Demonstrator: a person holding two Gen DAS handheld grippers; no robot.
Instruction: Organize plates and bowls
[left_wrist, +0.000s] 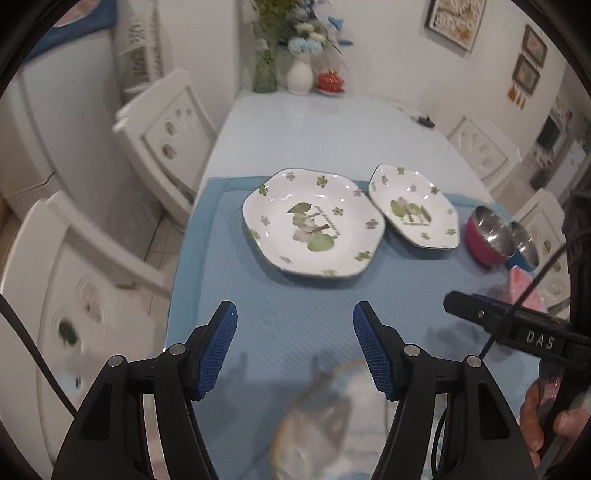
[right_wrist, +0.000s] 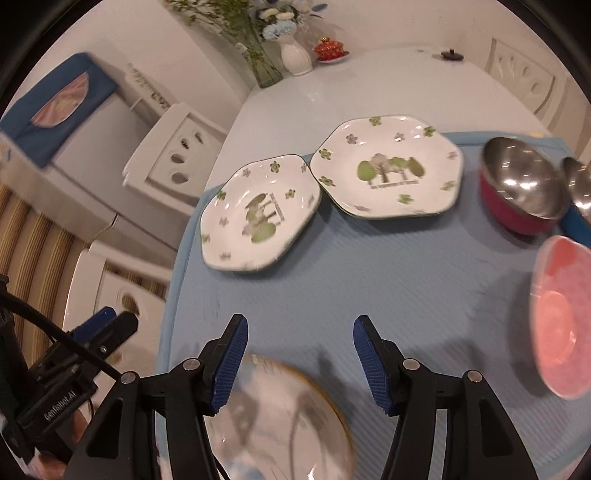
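Two white six-sided plates with green flower prints lie side by side on the blue mat, a larger plate (left_wrist: 312, 225) (right_wrist: 258, 214) on the left and a smaller plate (left_wrist: 413, 206) (right_wrist: 388, 170) on the right. A round gold-rimmed plate (left_wrist: 325, 424) (right_wrist: 280, 417) lies nearest, blurred, beneath both grippers. A red steel-lined bowl (left_wrist: 487, 236) (right_wrist: 524, 192) and a blue one (left_wrist: 524, 247) (right_wrist: 580, 199) stand at the right, with a pink plate (right_wrist: 561, 317) in front of them. My left gripper (left_wrist: 295, 314) and right gripper (right_wrist: 301, 328) hang open above the mat, nothing between their pads.
The blue mat (left_wrist: 295, 288) ends near the table's left edge, where white chairs (left_wrist: 166, 133) stand close. Vases of flowers (left_wrist: 299, 74) and a red lidded dish (left_wrist: 330, 81) sit at the far end of the table. A person's hand (left_wrist: 539, 417) holds the right gripper.
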